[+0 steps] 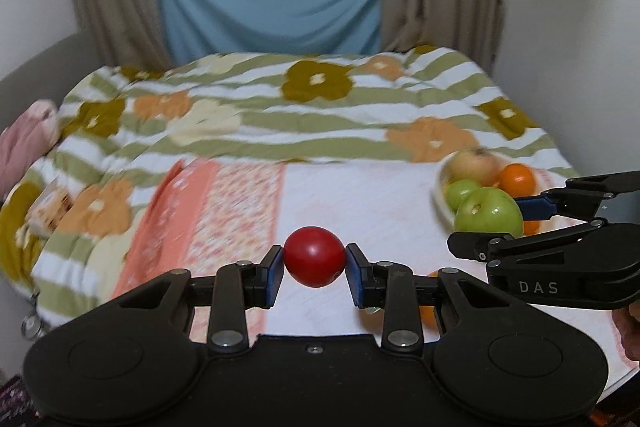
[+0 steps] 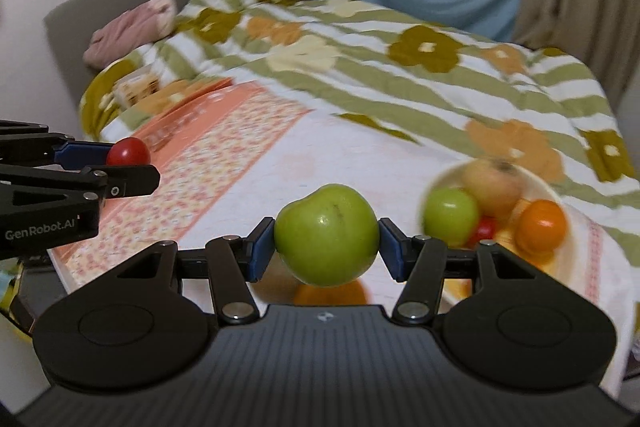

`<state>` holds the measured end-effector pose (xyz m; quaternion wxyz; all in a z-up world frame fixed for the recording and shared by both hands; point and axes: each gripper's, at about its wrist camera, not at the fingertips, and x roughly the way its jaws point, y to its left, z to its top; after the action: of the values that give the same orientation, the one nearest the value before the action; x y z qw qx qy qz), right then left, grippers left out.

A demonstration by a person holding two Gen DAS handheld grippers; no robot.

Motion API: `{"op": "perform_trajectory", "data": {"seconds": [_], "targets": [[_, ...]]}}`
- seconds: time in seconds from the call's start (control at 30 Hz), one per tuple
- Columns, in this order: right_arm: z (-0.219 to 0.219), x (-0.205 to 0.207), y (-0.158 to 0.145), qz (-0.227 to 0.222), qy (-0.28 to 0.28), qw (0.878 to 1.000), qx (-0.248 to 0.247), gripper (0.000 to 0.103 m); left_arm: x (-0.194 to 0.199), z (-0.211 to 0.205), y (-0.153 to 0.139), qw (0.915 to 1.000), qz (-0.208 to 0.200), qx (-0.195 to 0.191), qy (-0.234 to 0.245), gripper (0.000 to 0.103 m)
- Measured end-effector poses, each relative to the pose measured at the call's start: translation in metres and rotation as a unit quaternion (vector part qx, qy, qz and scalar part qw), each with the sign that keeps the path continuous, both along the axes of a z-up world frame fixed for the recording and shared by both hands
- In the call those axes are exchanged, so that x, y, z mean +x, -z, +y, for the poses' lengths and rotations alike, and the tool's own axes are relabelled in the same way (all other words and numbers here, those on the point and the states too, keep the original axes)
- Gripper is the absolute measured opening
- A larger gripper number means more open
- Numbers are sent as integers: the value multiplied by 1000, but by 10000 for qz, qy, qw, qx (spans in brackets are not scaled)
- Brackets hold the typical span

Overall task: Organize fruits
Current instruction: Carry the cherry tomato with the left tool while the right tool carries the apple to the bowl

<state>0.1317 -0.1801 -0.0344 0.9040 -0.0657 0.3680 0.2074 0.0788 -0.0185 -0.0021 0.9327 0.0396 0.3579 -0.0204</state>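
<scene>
Above the bed, the left gripper [image 1: 315, 269] has its 2 blue fingers [image 1: 272, 277] pressed tight on a small red tomato [image 1: 315, 256], held clear of the pale flowered sheet [image 1: 360, 211]. To its right, the right gripper [image 2: 327, 247] has its fingers [image 2: 390, 251] closed partway around a green apple [image 2: 327, 235], gripped at both sides and also off the sheet. A white bowl [image 2: 560, 199] sits on the sheet farther right (blurred in both views), holding another green apple [image 2: 450, 215], a yellowish apple [image 2: 494, 185], an orange [image 2: 540, 225] and something small and red [image 2: 485, 229]. An orange fruit [image 2: 332, 293] lies below the held apple, mostly hidden. A striped flowered quilt [image 1: 280, 107] covers the far part of the bed.
</scene>
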Motion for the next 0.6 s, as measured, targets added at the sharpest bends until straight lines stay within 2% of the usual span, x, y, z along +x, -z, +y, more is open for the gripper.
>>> {"op": "perform_trajectory", "data": {"seconds": [0.3, 0.6], "targets": [[-85, 13, -2, -34, 723, 9974, -36, 70, 28, -61, 1, 9983, -58, -77, 573, 37], [-150, 33, 15, 93, 1132, 9935, -76, 70, 62, -119, 23, 9955, 159, -151, 921, 37]]}}
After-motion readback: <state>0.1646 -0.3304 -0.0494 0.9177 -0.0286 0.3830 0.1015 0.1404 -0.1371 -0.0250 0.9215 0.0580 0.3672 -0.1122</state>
